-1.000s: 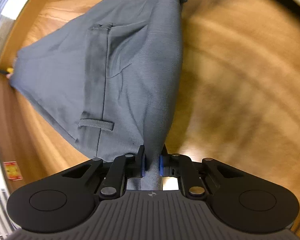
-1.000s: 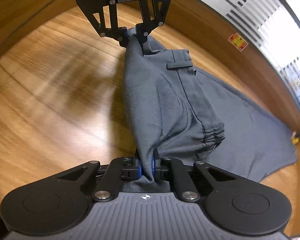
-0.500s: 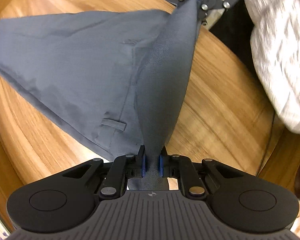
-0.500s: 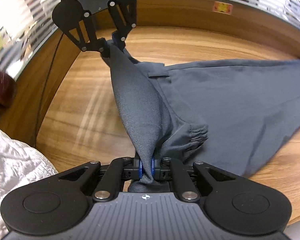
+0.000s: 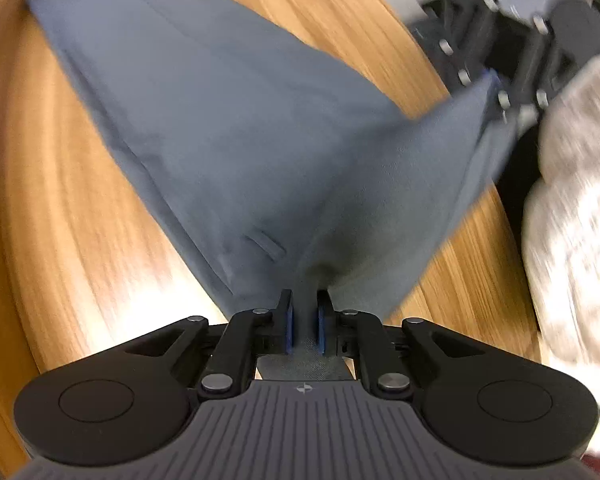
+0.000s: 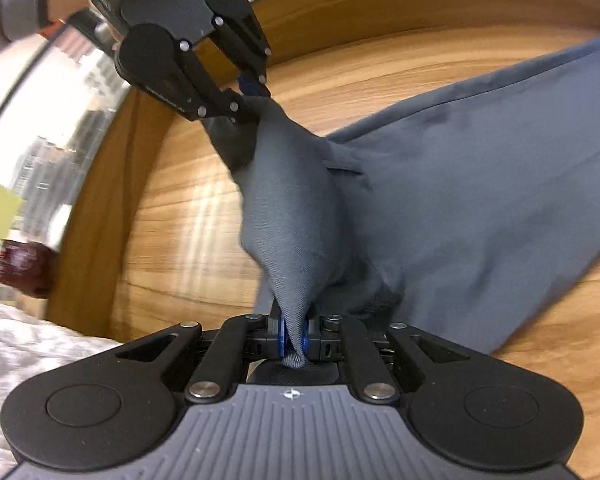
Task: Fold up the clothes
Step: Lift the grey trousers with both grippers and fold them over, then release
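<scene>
The trousers (image 5: 228, 128) are held taut, waistband clamped in left tongs (image 5: 305, 320) and right tongs (image 6: 294, 340); next, laying flat on the bench (image 5: 60, 240) is called for.

Wooden table (image 6: 188, 216), slatted window blinds (image 6: 60, 128)

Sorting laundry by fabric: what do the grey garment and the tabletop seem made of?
Grey garment: looks like woven twill, cotton or a blend, matte; fine diagonal weave shows near the pads.
Tabletop: wood or wood-look laminate, smooth with a slight sheen; grain lines and glare show.
</scene>
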A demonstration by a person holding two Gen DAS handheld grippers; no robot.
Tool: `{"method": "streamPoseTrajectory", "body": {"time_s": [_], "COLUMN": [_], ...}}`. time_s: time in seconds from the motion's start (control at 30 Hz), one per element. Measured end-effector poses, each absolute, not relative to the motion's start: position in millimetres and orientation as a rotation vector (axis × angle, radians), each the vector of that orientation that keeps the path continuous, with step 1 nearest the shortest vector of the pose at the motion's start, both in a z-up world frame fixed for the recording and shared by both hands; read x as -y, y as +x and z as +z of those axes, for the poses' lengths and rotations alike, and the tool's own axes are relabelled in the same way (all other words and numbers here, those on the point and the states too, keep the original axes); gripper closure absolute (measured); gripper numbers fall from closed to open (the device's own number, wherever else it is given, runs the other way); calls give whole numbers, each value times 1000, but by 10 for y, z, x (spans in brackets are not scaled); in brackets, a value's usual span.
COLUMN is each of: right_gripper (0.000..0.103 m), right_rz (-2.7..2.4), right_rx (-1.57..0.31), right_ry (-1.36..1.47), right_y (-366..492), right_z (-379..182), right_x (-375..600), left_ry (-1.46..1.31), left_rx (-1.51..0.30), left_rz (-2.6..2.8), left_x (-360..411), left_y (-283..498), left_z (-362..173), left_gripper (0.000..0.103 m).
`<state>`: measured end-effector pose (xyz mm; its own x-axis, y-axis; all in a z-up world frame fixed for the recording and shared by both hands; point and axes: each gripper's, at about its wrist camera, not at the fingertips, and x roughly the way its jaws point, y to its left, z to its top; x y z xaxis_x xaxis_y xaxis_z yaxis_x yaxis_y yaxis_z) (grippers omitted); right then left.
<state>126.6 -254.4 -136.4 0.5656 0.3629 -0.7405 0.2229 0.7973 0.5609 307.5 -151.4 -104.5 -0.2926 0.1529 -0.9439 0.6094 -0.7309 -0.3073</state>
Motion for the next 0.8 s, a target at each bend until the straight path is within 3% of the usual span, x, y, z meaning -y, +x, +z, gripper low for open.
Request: {"method": "streamPoseTrajectory", "body": {"time_s": [0.17,0.47,0.67,0.8], "right_gripper": [95,93,84,70], "right_rz": [285,126,20,-32], "right_rx": [-986,-954,-997,-1020], "right_ry": [762,852,816,774], "right_y": [1348,1280,1319,1318], "right_z": [-1483,-1796,-2046,-2150], "right_x": [2485,3218,3437,3438], "left_ry": [1726,1544,1560,1520], "left_rx": [-1093,-1004,-954,-967], "left_rz": [-2080,-1924,-1883,-1912], "left_x": [1483,2336,2667,2745], "left_y": [3038,3026,2965,3009], "left_z": [-1083,-1515,-1889,-1977], "left_gripper": [90,78,69,67]}}
